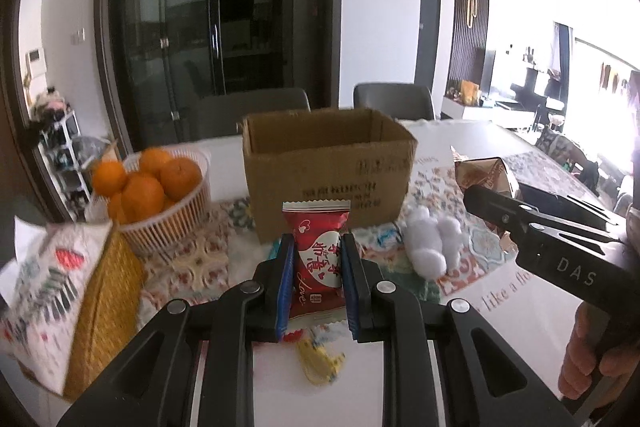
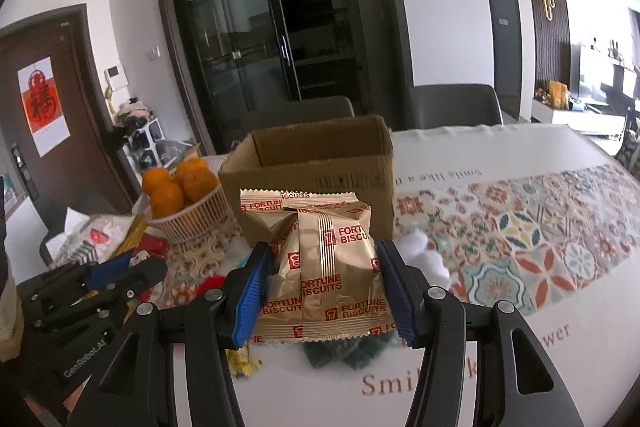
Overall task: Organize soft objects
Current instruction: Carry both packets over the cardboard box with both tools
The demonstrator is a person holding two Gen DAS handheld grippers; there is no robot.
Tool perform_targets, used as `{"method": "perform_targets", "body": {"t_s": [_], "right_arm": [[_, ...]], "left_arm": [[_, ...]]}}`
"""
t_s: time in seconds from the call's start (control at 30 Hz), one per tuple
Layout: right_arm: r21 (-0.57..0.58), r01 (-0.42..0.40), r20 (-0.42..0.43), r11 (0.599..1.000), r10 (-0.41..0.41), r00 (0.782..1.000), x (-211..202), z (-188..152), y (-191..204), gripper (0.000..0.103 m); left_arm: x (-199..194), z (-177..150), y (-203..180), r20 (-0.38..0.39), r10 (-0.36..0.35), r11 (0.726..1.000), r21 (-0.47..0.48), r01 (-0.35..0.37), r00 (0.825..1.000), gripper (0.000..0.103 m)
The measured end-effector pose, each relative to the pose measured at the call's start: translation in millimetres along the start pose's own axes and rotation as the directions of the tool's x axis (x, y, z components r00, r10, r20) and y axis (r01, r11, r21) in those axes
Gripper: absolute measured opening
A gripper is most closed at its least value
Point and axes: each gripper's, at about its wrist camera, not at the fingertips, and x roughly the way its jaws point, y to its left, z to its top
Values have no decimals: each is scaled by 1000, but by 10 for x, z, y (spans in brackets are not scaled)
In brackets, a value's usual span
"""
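My left gripper (image 1: 318,255) is shut on a small red snack packet (image 1: 320,247), held upright above the table in front of the open cardboard box (image 1: 326,179). My right gripper (image 2: 322,269) is shut on a gold Fortune Biscuits bag (image 2: 324,263), lifted before the same cardboard box (image 2: 312,167). In the left wrist view the right gripper (image 1: 492,205) reaches in from the right with the gold bag (image 1: 486,173). A white fluffy plush (image 1: 430,241) lies on the patterned cloth right of the box. A yellow wrapper (image 1: 320,363) lies below my left gripper.
A white basket of oranges (image 1: 160,195) stands left of the box, with a tissue pack (image 1: 44,291) on a woven yellow holder beside it. A dark green soft item (image 2: 352,347) lies under the gold bag. Two grey chairs (image 1: 394,101) stand behind the table.
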Motion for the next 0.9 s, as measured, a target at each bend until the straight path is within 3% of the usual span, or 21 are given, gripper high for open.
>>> {"method": "perform_targets", "body": {"t_s": [0.5, 0.9], "right_arm": [[2, -42, 26, 999, 42, 999, 225, 641, 36, 55], [-51, -24, 19, 998, 25, 1000, 517, 1091, 64, 55]], "left_arm": [[201, 606, 180, 85, 9, 1000, 16, -10, 996, 23], [614, 973, 247, 53, 23, 998, 49, -25, 998, 23]]}}
